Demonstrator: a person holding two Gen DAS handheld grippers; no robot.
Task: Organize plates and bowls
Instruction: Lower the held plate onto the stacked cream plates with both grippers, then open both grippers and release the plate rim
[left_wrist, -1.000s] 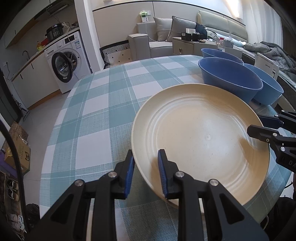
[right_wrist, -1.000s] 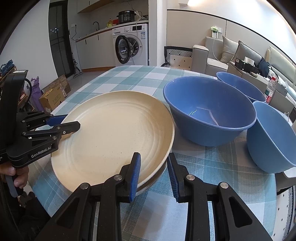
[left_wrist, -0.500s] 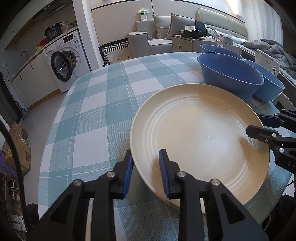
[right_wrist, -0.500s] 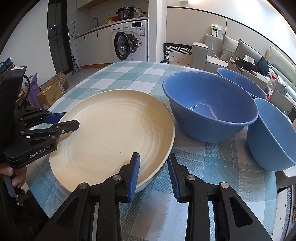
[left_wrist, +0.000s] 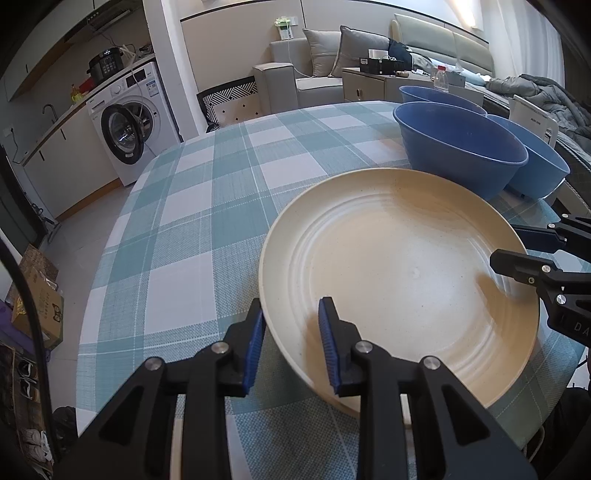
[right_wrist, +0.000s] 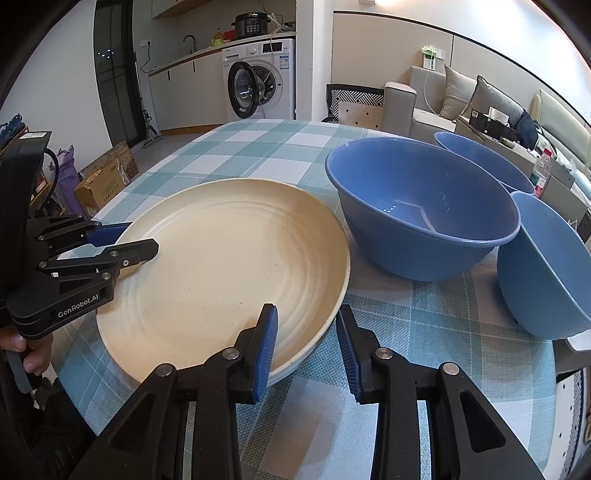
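Note:
A large cream plate (left_wrist: 399, 273) (right_wrist: 229, 266) rests on the checked tablecloth, on top of another plate whose rim shows beneath it. My left gripper (left_wrist: 291, 343) is open, its jaws astride the plate's near-left rim. My right gripper (right_wrist: 306, 350) is open, astride the opposite rim. Each gripper shows in the other's view: the right (left_wrist: 532, 254), the left (right_wrist: 122, 243). Three blue bowls stand beyond the plate: a near one (left_wrist: 461, 151) (right_wrist: 421, 206), a far one (left_wrist: 439, 98) (right_wrist: 484, 162), and one at the table edge (left_wrist: 539, 162) (right_wrist: 543, 266).
The round table with teal checked cloth (left_wrist: 207, 206) has its edge close to the plate stack. A washing machine (left_wrist: 129, 125), a sofa (left_wrist: 325, 62) and cardboard boxes (right_wrist: 107, 181) stand around the table on the floor.
The plate has come down onto the plate below. Both grippers' jaws have widened slightly around its rim. The bowls have not moved.

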